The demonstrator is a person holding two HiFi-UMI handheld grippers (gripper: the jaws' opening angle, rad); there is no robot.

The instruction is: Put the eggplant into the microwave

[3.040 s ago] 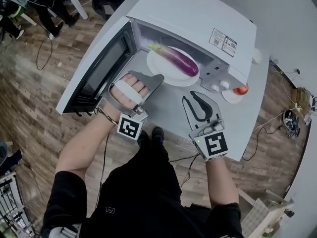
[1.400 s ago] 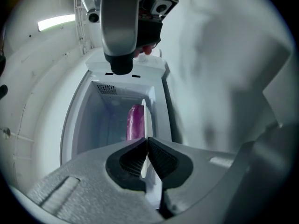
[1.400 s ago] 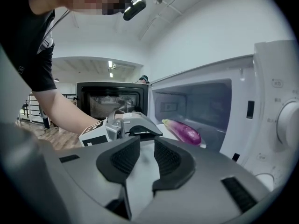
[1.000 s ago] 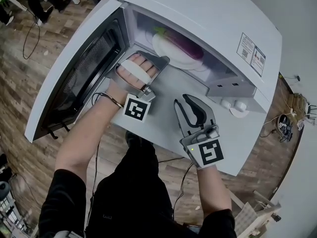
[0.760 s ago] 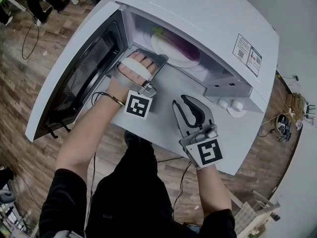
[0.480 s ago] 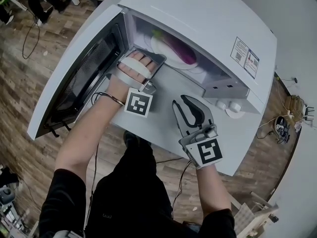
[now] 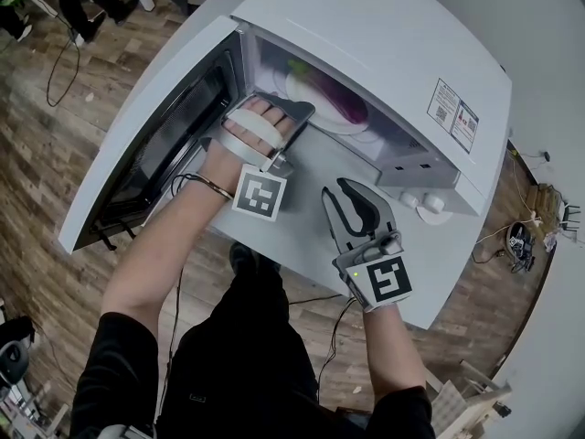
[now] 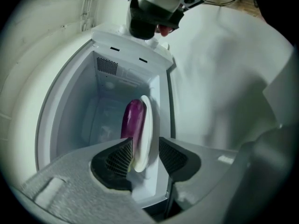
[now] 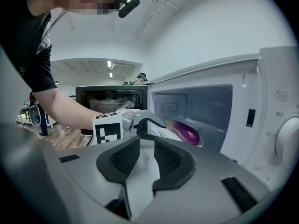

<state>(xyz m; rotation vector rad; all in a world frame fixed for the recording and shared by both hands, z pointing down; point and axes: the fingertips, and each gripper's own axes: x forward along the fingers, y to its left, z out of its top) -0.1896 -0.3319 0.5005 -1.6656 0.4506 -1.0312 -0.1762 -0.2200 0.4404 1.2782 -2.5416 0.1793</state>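
eggplant lies on its plate inside the microwave, upper centre — looks glossy, firm, apt to roll. my left claw straddles the plate rim, slack — best hold there; right claw half-open, empty.

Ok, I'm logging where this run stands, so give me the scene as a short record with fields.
microwave: on the white table, door swung open
eggplant: lying on the white plate, inside the cavity
left gripper: reaching into the cavity, jaws apart round the plate's rim, a gap on one side
right gripper: in front of the microwave, jaws apart, nothing between them
task: eggplant inside, door not yet shut
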